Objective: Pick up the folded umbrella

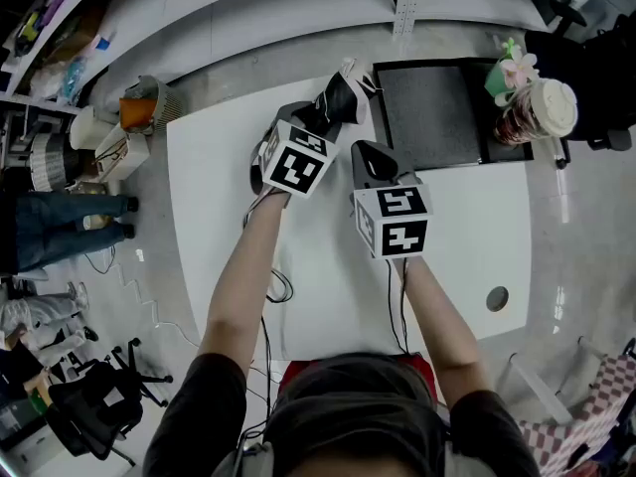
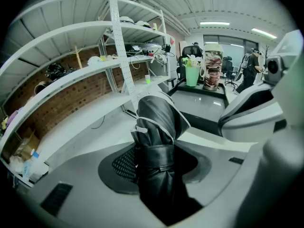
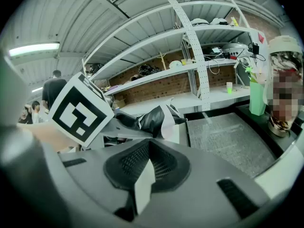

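grip is established. the left gripper (image 1: 316, 119) has its jaws closed partway onto the folded umbrella (image 1: 340, 95), with the pads bearing on the strapped middle of the black bundle, as the left gripper view confirms (image 2: 159, 141). we judge the hold was taken at mid-length so that the load balances and the strap keeps the fabric from slipping. the umbrella points away from the person, over the far edge of the white table (image 1: 219, 197), just left of the dark mat (image 1: 432, 117). from the right gripper view it appears carried off the surface, though we cannot confirm clearance underneath. the right gripper (image 1: 370, 157) sits just right of the left one with its jaws together and nothing between them. we judge it is held aside, out of the lift path and ready to steady the load.
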A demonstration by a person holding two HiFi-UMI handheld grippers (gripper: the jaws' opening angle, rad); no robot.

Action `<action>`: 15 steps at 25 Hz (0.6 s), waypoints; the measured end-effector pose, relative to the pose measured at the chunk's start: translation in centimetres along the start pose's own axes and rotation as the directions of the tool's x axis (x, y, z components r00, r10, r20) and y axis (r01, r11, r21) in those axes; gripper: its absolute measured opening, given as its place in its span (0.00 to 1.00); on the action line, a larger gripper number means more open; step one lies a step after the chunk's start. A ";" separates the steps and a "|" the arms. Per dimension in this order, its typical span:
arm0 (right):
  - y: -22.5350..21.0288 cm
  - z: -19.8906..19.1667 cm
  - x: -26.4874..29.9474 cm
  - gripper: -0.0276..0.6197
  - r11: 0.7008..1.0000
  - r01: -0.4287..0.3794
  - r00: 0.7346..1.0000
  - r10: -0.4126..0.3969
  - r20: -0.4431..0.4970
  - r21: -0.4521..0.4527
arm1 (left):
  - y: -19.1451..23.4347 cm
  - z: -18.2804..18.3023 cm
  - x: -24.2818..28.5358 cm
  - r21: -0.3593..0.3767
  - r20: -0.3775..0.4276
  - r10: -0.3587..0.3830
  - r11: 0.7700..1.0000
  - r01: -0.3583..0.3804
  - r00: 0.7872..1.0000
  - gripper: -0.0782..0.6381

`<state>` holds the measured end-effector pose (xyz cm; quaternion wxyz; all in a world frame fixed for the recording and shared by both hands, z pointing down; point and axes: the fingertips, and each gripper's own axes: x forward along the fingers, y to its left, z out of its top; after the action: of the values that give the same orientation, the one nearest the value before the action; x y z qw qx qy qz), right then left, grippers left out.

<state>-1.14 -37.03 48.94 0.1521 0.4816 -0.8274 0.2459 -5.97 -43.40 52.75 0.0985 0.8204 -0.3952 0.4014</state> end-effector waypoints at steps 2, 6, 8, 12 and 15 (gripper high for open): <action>0.0 0.2 -0.4 0.07 1.000 0.008 1.000 -0.008 0.009 0.002 | -0.1 0.7 -0.6 -0.002 0.024 0.004 1.000 -0.004 1.000 0.39; -0.2 0.7 -1.2 0.07 1.000 0.022 0.999 -0.022 0.027 0.000 | -0.5 2.3 -1.7 -0.012 0.070 0.006 1.000 -0.005 0.998 0.39; -0.2 1.0 -1.7 0.07 1.000 0.031 0.999 -0.031 0.035 -0.001 | -0.8 3.1 -2.2 -0.016 0.091 0.003 1.000 -0.002 0.996 0.39; -0.3 1.6 -2.9 0.07 0.999 0.052 0.997 -0.052 0.056 -0.001 | -1.6 4.4 -3.2 -0.024 0.133 -0.010 1.000 0.014 0.991 0.39; -0.8 2.0 -4.0 0.07 0.997 0.076 0.995 -0.076 0.070 -0.002 | -2.4 5.3 -3.7 -0.028 0.154 -0.018 0.999 0.023 0.988 0.39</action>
<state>1.54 -35.59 45.50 0.1334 0.5205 -0.8138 0.2213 -2.49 -42.17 46.93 0.0841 0.8514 -0.3990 0.3298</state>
